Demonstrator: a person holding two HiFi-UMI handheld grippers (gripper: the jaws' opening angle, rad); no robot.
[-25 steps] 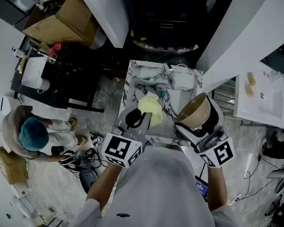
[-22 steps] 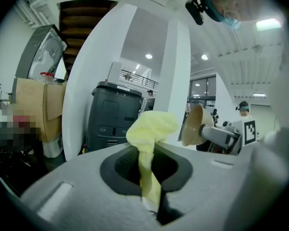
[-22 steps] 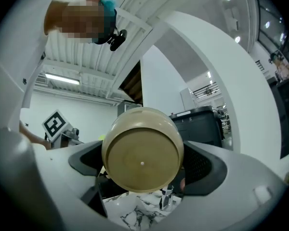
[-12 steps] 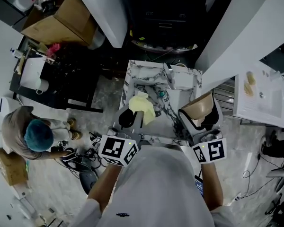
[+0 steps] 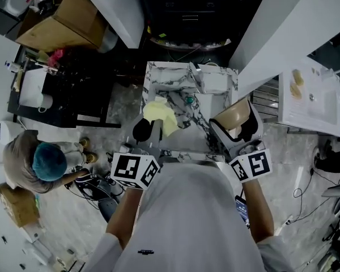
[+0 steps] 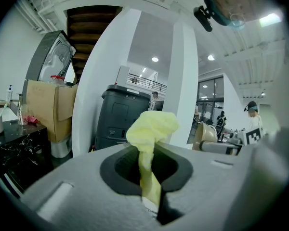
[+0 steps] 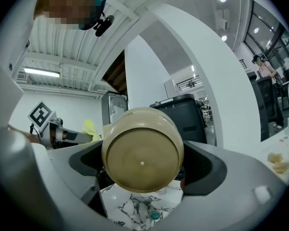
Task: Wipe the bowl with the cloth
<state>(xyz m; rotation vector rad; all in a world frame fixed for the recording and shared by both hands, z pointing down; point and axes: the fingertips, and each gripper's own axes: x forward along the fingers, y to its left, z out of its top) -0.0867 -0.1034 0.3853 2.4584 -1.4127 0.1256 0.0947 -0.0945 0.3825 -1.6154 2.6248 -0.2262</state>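
Right gripper (image 5: 238,130): fingers clamped on the bowl (image 7: 142,158), held up over the worktop's (image 5: 215,103) near right corner. It's tipped on its side, foot facing the gripper, mouth pointing away. Left gripper (image 5: 151,130): fingers pinched shut on the cloth (image 6: 149,134) by the near left edge, long axis running out along the fingers, bunched at the tip. Clear gap between cloth and bowl. White pillars (image 5: 283,33) crowd the far sides.

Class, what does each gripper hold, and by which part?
Left gripper pinches the yellow cloth by its lower end; right gripper clamps the tan bowl across its sides.
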